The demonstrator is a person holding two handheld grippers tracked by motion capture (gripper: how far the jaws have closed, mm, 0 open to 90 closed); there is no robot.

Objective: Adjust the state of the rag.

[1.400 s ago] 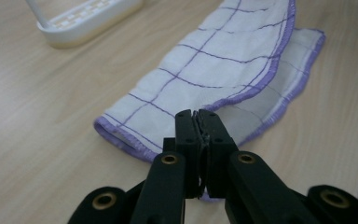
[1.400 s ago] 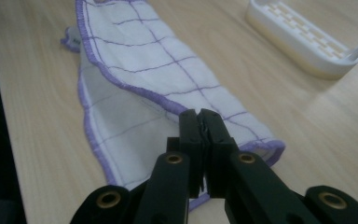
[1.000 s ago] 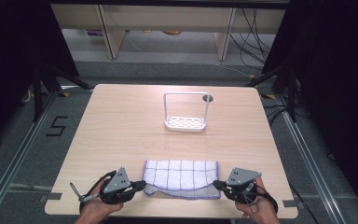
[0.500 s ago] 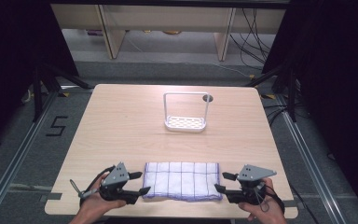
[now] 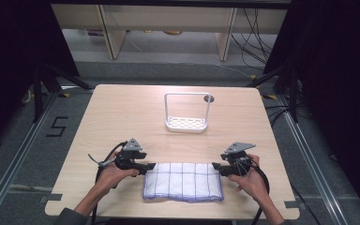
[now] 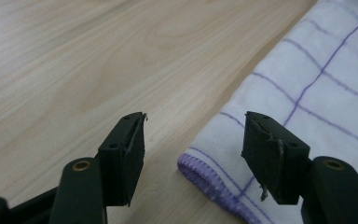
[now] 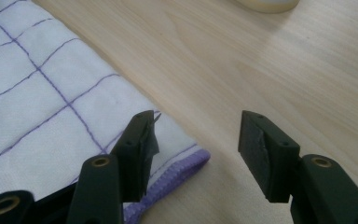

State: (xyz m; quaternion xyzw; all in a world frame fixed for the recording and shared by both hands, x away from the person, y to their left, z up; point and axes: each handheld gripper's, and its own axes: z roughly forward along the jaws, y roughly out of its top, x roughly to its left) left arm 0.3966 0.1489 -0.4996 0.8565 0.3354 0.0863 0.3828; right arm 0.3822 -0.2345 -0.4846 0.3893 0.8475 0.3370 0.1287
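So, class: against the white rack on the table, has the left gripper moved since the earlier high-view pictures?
Yes. The left gripper has moved up the picture, towards the white rack, from the table's near edge. Its jaws have just been opening and now stand open at the cloth's far left corner.

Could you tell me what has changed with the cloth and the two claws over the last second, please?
Both claws let go: the left claw and right claw were shut on the cloth's near corners, folded it over away from the person, and have just opened; both now stand open at its far corners. The cloth now lies flat, folded. The white rack stayed put.
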